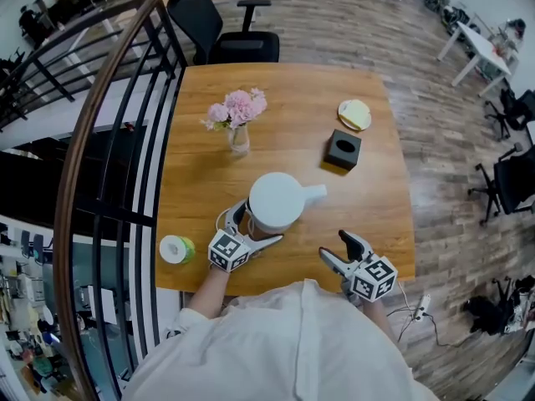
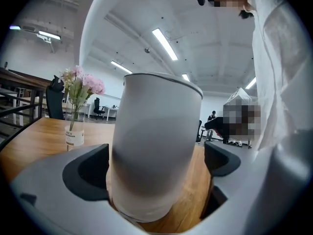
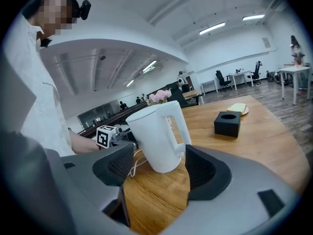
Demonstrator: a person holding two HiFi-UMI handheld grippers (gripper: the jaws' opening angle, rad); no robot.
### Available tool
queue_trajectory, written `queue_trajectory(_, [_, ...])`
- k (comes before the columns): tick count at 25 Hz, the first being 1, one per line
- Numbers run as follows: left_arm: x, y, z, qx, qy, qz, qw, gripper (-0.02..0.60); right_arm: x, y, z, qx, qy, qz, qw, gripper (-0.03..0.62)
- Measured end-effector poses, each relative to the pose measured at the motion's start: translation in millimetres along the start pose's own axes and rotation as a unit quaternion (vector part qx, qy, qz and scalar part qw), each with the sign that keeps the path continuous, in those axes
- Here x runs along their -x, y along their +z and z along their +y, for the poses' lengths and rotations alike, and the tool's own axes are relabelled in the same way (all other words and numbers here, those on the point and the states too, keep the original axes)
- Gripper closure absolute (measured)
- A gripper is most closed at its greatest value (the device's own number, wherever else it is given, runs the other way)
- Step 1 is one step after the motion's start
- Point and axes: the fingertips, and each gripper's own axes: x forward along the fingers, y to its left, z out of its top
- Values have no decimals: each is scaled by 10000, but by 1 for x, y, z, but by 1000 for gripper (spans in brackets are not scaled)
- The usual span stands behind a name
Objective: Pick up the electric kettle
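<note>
A white electric kettle [image 1: 276, 199] stands near the front of the wooden table [image 1: 292, 107], its handle [image 1: 314, 192] pointing right. My left gripper [image 1: 251, 226] reaches around the kettle's left side. In the left gripper view the kettle body [image 2: 156, 151] fills the space between the wide jaws, close to the left pad [image 2: 90, 173], with a gap at the right pad [image 2: 221, 158]. My right gripper [image 1: 334, 246] stands open to the kettle's right, apart from it. In the right gripper view the kettle [image 3: 156, 136] stands ahead of the empty jaws, handle [image 3: 178, 126] facing them.
A glass vase of pink flowers [image 1: 237, 119], a black box [image 1: 343, 149] and a small plate [image 1: 354, 114] sit farther back. A green-and-white tape roll [image 1: 176, 249] lies at the front left. A curved railing [image 1: 100, 165] borders the table's left; an office chair [image 1: 226, 32] stands behind.
</note>
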Motion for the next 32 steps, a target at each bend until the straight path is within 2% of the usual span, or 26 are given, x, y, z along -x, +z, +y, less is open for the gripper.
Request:
queue_trajectory(6, [-7, -3, 1, -7, 11, -54, 10000, 0, -7, 2, -25, 31, -89, 44, 9999, 284])
queue_trajectory(11, [-14, -2, 7, -51, 0, -87, 9999, 0, -12, 14, -34, 463, 253, -281, 9982, 283])
queue_trajectory(15, [-15, -2, 6, -72, -94, -48, 9999, 0, -18, 19, -46, 544, 409, -357, 9970, 283])
queue_trajectory(22, [-15, -1, 6, -88, -121, 48, 9999, 0, -52, 18, -62, 629, 395, -90, 9972, 284])
queue_trajectory(32, [-15, -3, 6, -112, -120, 139, 9998, 1, -91, 27, -77, 1005, 207, -241, 9944, 286])
